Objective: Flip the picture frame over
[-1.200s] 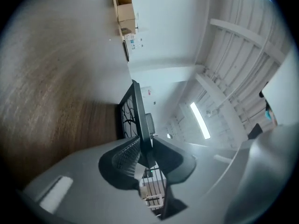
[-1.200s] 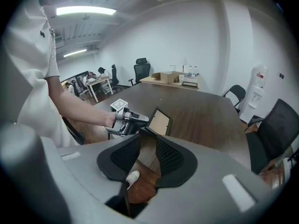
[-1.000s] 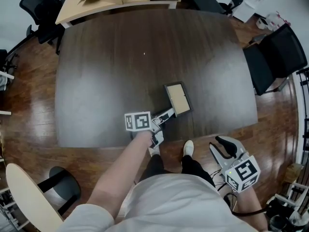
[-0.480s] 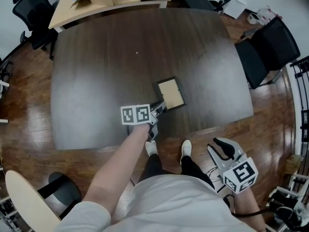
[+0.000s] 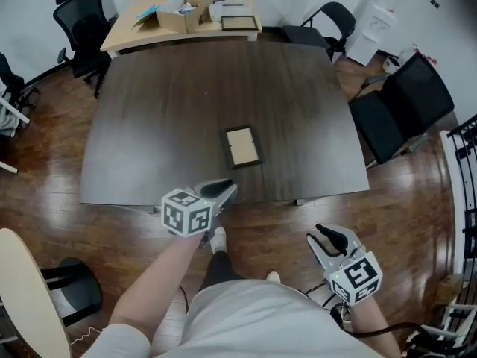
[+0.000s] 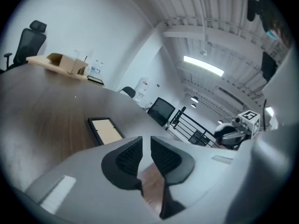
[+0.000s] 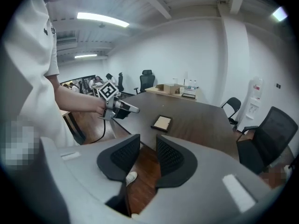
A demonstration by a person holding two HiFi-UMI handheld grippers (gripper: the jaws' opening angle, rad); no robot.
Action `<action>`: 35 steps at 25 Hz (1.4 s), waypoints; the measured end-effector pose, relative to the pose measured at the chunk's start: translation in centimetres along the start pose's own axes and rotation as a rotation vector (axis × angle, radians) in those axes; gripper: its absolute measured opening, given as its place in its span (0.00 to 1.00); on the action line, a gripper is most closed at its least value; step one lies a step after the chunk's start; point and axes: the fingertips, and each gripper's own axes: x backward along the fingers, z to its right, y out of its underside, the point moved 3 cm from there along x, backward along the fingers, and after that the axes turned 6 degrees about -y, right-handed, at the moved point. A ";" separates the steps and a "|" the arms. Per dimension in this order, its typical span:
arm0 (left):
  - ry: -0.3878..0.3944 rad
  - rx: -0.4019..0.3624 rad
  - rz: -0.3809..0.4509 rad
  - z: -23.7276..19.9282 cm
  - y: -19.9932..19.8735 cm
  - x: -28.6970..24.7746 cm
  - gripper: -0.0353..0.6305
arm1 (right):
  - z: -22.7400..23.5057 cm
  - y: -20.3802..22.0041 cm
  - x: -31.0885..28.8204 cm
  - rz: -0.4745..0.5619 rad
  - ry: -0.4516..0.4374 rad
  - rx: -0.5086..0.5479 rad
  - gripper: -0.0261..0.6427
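The dark table (image 5: 149, 125) carries the picture frame (image 5: 242, 147) lying flat near its front edge, pale panel up (front or back, I cannot tell), so I cannot judge whether the flip is done. My left gripper (image 5: 226, 189) and right gripper (image 5: 326, 235) hang off the table, jaws narrowly apart and empty. Only the head view shows both clear of the frame.

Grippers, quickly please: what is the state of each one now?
Left gripper: open by a narrow gap, holding nothing; the picture frame lies free of it.
Right gripper: open, holding nothing.
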 end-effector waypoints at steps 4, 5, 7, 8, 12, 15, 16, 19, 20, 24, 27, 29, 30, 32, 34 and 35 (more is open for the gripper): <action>-0.017 -0.069 0.076 8.8 2.4 4.7 0.13 | -0.2 3.4 3.8 0.060 -0.056 0.024 0.20; -0.028 -0.077 0.096 11.0 3.3 5.9 0.13 | -0.4 4.5 4.6 0.070 -0.074 0.026 0.20; -0.055 -0.076 0.129 15.3 5.7 8.3 0.13 | -1.1 6.6 6.1 0.082 -0.109 0.032 0.20; -0.070 -0.078 0.139 17.2 7.0 9.3 0.13 | -1.5 7.4 6.9 0.087 -0.123 0.036 0.20; -0.101 -0.095 0.147 22.6 11.2 12.9 0.12 | -4.0 9.4 9.6 0.112 -0.168 0.067 0.20; -0.096 -0.116 0.172 24.8 12.8 15.1 0.12 | -6.1 10.0 10.9 0.136 -0.171 0.090 0.20; -0.089 -0.137 0.177 25.6 13.2 15.8 0.12 | -6.8 10.0 11.3 0.150 -0.168 0.093 0.20; -0.086 -0.211 0.176 27.5 14.8 18.5 0.12 | -10.0 9.7 11.9 0.195 -0.168 0.103 0.20; -0.088 -0.223 0.179 28.0 15.5 19.6 0.12 | -11.5 9.5 12.1 0.208 -0.174 0.106 0.20; -0.064 -0.238 0.182 30.1 19.0 23.6 0.12 | -17.2 10.2 13.9 0.207 -0.200 0.120 0.20; -0.037 -0.218 0.179 31.1 21.5 26.5 0.12 | -21.3 10.9 14.9 0.204 -0.206 0.140 0.20; -0.037 -0.213 0.187 31.4 23.0 27.9 0.12 | -23.3 11.3 15.6 0.207 -0.203 0.151 0.20; -0.039 -0.211 0.193 31.5 23.6 28.5 0.12 | -24.1 11.6 15.9 0.209 -0.201 0.153 0.20; -0.044 -0.207 0.206 31.8 24.6 29.5 0.12 | -25.4 12.2 16.6 0.211 -0.199 0.155 0.20; -0.047 -0.209 0.215 32.1 25.3 30.4 0.12 | -26.3 12.6 17.0 0.213 -0.194 0.163 0.20; -0.048 -0.211 0.218 32.2 25.5 30.7 0.12 | -26.6 12.7 17.3 0.215 -0.190 0.169 0.20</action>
